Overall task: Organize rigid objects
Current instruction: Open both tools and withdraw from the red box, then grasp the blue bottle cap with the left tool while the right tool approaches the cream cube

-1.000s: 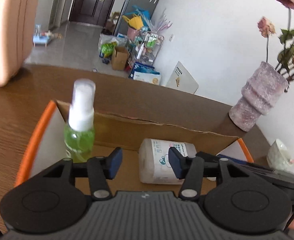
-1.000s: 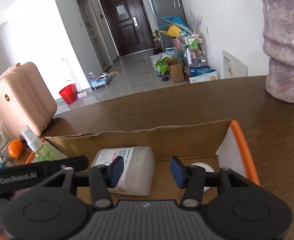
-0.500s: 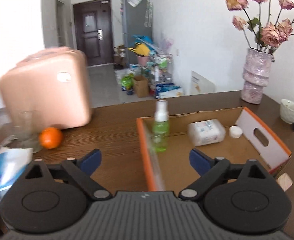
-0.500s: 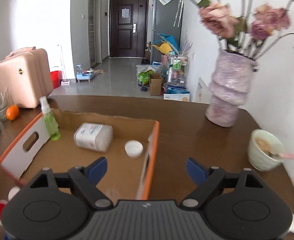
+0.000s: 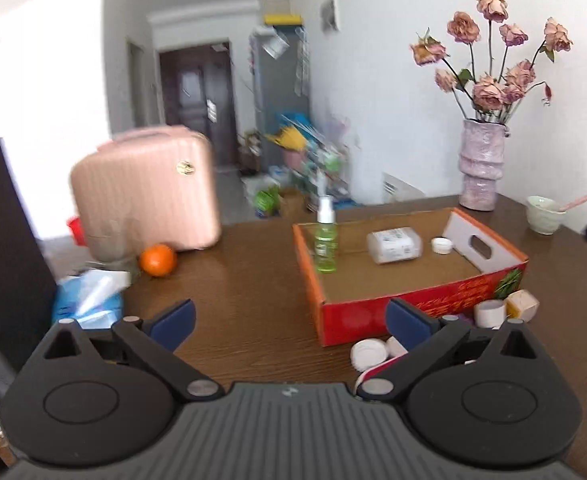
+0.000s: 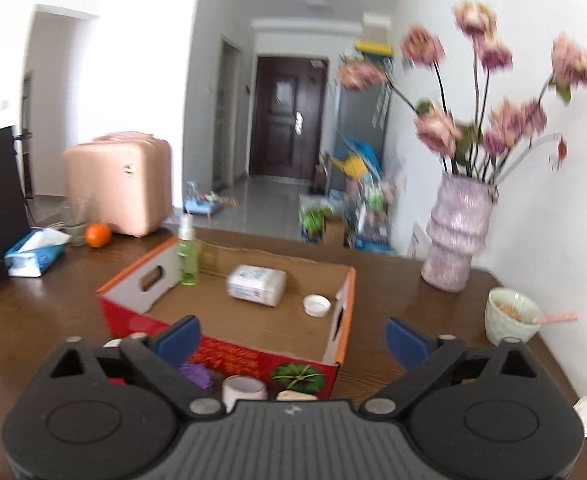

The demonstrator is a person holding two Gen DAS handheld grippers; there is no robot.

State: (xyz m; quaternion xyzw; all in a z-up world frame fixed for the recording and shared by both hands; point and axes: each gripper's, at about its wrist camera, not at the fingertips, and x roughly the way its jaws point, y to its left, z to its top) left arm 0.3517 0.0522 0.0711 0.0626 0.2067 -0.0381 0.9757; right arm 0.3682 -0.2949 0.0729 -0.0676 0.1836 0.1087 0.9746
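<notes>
while both tongs are hanging spread wide and gripping nothing, the red cardboard box (image 5: 413, 304) is sitting on the wooden table (image 5: 245, 280).
the box is lying toward 1 o'clock of the left gripper (image 5: 289, 320) and toward 11 o'clock of the right gripper (image 6: 291, 338); inside it, a white packet (image 6: 257, 290) is lying flat at centre, a green spray bottle (image 6: 188, 256) is standing upright at its 9 o'clock, and a white cap (image 6: 316, 305) is resting at its 4 o'clock. small white jars (image 5: 369, 354) are sitting just outside the box's near wall.
</notes>
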